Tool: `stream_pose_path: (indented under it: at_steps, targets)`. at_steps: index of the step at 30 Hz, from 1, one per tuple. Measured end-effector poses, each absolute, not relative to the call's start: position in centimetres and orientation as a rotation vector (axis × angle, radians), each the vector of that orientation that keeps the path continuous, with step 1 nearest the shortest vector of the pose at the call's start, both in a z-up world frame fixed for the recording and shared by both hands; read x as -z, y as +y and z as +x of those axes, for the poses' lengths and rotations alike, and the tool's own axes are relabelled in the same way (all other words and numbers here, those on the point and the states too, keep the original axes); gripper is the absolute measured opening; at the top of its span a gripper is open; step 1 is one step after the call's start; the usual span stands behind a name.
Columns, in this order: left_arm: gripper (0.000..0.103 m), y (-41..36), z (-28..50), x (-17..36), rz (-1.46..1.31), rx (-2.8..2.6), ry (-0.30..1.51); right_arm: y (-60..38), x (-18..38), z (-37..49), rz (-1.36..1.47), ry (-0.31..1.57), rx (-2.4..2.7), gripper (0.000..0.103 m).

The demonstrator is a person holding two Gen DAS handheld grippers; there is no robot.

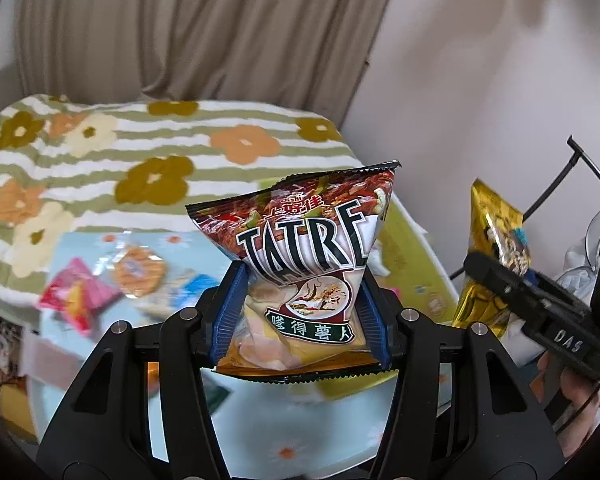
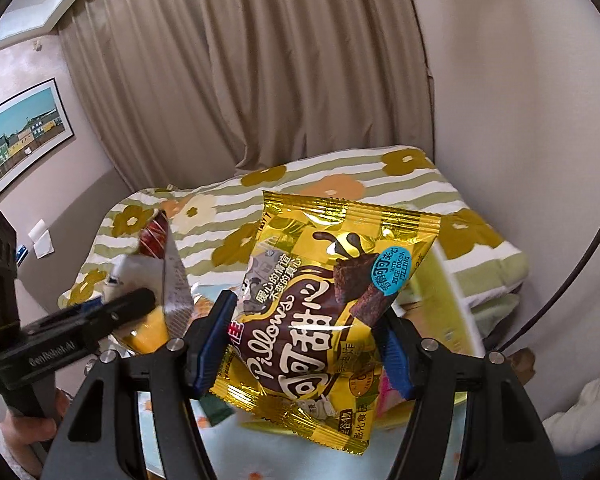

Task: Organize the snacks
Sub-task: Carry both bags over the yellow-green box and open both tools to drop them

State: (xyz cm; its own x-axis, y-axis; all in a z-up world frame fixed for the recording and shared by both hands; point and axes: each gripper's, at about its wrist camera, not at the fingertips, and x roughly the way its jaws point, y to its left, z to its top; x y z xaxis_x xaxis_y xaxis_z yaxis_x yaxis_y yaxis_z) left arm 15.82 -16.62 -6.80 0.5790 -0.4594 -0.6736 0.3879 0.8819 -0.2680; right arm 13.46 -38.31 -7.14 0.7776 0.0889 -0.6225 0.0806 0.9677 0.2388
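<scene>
My left gripper [image 1: 300, 312] is shut on a brown and white chip bag [image 1: 304, 256], held upright above the table with its blue pads squeezing the bag's lower half. My right gripper [image 2: 304, 344] is shut on a gold cocoa pillow snack bag [image 2: 332, 308], also lifted off the table. In the left wrist view the gold bag [image 1: 492, 248] and the right gripper's black body show at the right edge. In the right wrist view the chip bag [image 2: 168, 264] appears edge-on at the left, beside the left gripper's black body.
A round table with a pale blue flowered cloth [image 1: 300, 428] lies below. Small wrapped snacks [image 1: 80, 296] rest on its left part, blurred. A yellow-green tray [image 1: 416, 264] sits at the table's far right. Behind are a bed with a flowered striped blanket [image 1: 140, 152] and a beige curtain.
</scene>
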Motion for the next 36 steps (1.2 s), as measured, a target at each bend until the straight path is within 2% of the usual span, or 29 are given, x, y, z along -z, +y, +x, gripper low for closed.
stream_pose_path:
  at_steps: [9, 16, 18, 19, 20, 36]
  targets:
    - [0.05, -25.8, 17.0, 10.9, -0.038, 0.495, 0.926, -43.6, 8.6, 15.2, 0.251, 0.734, -0.032, 0.062]
    - [0.053, -28.0, 17.3, 14.4, 0.024, 0.456, 0.995, -45.4, 11.2, 17.0, 0.273, 0.794, -0.08, 0.062]
    - [0.077, -28.3, 17.4, 14.8, 0.066, 0.436, 0.999, -45.6, 11.8, 17.5, 0.294, 0.818, -0.088, 0.062]
    - [0.099, -28.2, 17.4, 14.8, 0.071, 0.433, 0.99, -45.8, 12.1, 17.7, 0.301, 0.827, -0.093, 0.062]
    - [0.103, -28.1, 17.2, 14.7, 0.067, 0.432, 0.965, -45.9, 12.4, 17.9, 0.307, 0.833, -0.094, 0.062]
    - [0.102, -25.8, 17.7, 14.4, 0.127, 0.443, 0.975, -45.4, 14.2, 20.4, 0.294, 0.917, -0.094, 0.062]
